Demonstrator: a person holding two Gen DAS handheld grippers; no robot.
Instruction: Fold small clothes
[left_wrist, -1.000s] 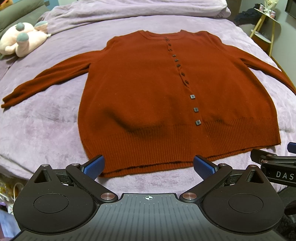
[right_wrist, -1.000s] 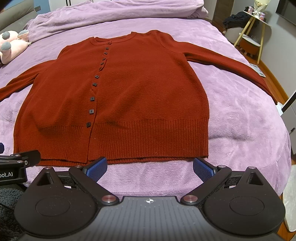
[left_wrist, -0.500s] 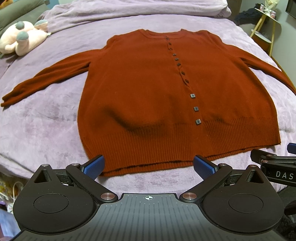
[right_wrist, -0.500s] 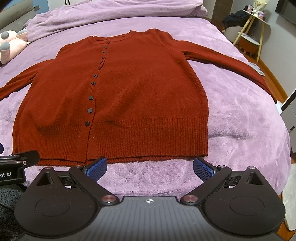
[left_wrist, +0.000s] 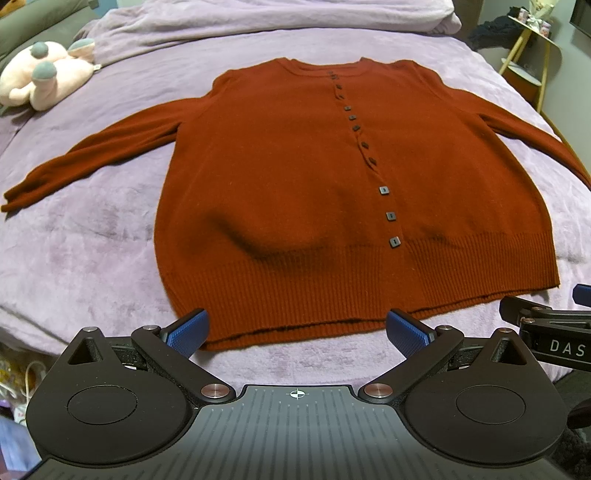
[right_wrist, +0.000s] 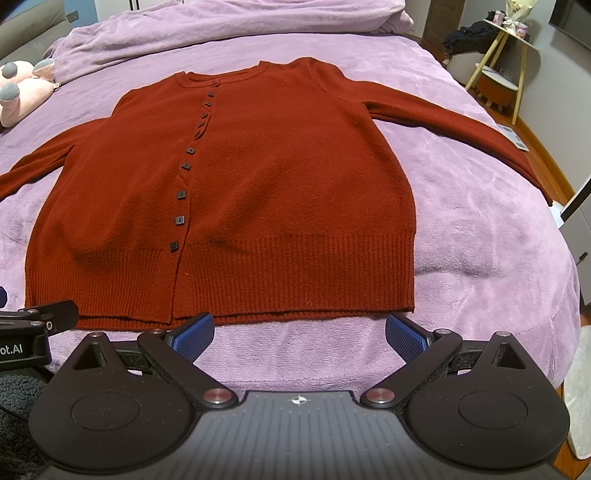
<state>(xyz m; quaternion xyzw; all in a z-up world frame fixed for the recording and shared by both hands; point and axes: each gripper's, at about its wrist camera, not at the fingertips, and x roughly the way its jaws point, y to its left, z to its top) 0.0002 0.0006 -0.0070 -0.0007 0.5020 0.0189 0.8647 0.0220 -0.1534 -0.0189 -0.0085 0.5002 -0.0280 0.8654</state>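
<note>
A rust-red buttoned cardigan lies flat, face up, on a purple bed, sleeves spread to both sides; it also shows in the right wrist view. My left gripper is open and empty, its blue pads just short of the ribbed hem, toward the hem's left half. My right gripper is open and empty, just short of the hem's right half. Each gripper's side shows at the edge of the other's view.
The purple bedspread covers the bed. A pink plush toy lies at the far left. A bunched duvet lies at the head of the bed. A yellow-legged side table stands to the right, past the bed's edge.
Both grippers have crept slightly forward toward the hem. The cardigan has not moved.
</note>
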